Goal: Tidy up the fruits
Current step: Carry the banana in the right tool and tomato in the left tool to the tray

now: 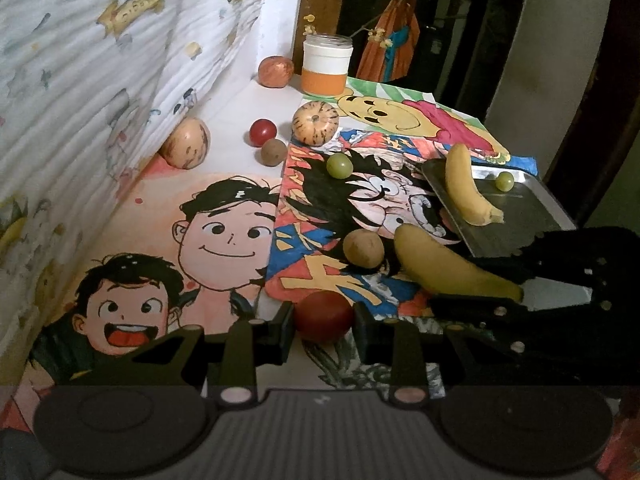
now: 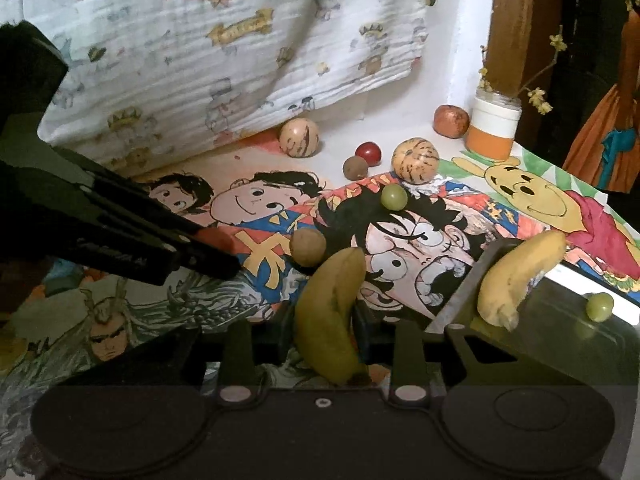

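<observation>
I see a home room: cartoon drawings [image 1: 224, 240] cover the table, a printed cloth [image 1: 100, 80] hangs upper left.

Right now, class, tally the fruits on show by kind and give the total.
Bananas: 2
Green grapes: 2
Red round fruits: 2
Small brown fruits: 2
Striped melons: 2
Reddish apple: 1
Total: 11

Both views are dimly lit and softly blurred; edges are bent and darkened by fisheye distortion. Glare is seen on the tray [image 2: 560, 300], and the doorway [image 1: 460, 20] is left black.
</observation>
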